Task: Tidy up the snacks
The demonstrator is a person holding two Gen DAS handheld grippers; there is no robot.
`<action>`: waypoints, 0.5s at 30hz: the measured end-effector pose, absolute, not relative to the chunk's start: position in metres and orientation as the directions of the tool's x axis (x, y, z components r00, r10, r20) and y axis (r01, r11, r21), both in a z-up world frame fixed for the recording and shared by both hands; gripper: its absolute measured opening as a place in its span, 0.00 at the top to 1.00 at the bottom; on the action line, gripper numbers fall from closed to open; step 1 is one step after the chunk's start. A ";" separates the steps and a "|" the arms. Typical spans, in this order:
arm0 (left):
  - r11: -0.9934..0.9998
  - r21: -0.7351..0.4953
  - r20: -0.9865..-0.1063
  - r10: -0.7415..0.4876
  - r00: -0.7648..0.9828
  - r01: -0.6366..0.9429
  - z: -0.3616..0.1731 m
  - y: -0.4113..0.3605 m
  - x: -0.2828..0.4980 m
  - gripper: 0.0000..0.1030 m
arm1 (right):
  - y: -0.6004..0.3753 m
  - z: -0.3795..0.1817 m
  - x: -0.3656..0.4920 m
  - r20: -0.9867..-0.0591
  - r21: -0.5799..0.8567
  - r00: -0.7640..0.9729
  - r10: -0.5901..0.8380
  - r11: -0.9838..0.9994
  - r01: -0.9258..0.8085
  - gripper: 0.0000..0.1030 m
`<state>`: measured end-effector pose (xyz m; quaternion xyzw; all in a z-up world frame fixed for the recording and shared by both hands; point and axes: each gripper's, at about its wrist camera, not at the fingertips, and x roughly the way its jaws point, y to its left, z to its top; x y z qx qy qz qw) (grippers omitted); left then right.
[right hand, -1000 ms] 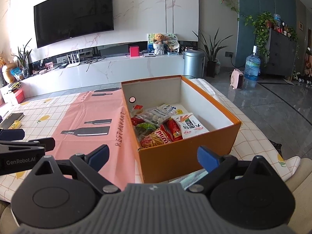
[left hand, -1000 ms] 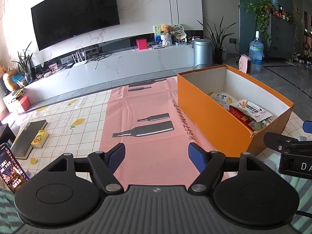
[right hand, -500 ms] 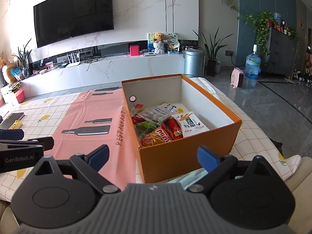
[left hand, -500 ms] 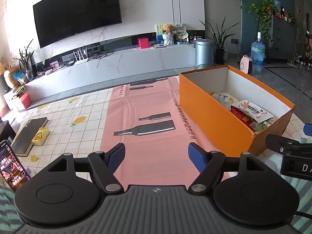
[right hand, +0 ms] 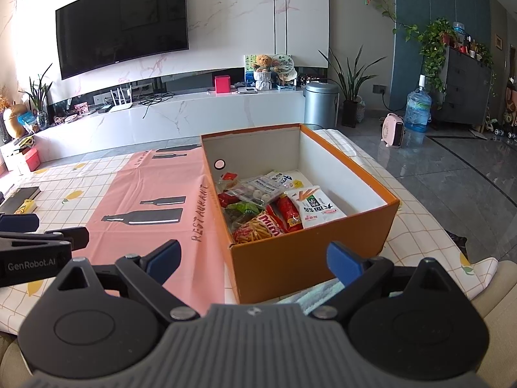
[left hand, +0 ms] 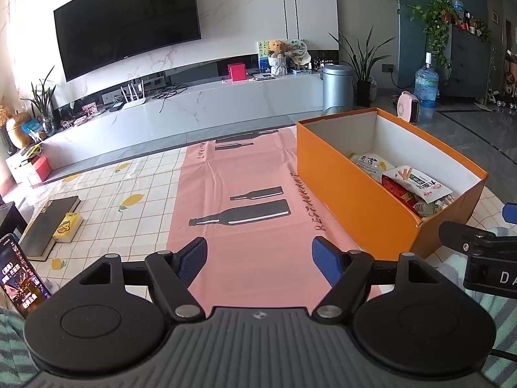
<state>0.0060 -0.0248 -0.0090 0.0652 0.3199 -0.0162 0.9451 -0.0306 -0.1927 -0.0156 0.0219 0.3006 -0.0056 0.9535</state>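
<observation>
We find both grippers empty with jaws apart, the left gripper (left hand: 259, 256) over the pink cloth (left hand: 245, 174) and the right gripper (right hand: 255, 258) before the orange box (right hand: 310, 258), where the snacks (right hand: 274, 210) lie at 12 o'clock.

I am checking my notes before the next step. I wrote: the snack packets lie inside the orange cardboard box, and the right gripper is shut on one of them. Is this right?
Not quite. The snack packets do lie inside the orange cardboard box, but the right gripper is open and holds nothing. The right wrist view shows it short of the box.
</observation>
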 end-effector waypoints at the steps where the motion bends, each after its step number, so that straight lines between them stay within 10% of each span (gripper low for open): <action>1: 0.991 0.112 -0.607 0.011 0.795 0.072 -0.009 -0.025 0.006 0.16 | -0.193 -0.016 -0.031 -0.574 0.038 0.819 0.002 0.999 0.024 0.09; 15: 0.991 0.113 -0.611 0.017 0.791 0.065 -0.006 -0.023 0.006 0.16 | -0.192 -0.015 -0.031 -0.574 0.038 0.819 0.004 0.999 0.022 0.09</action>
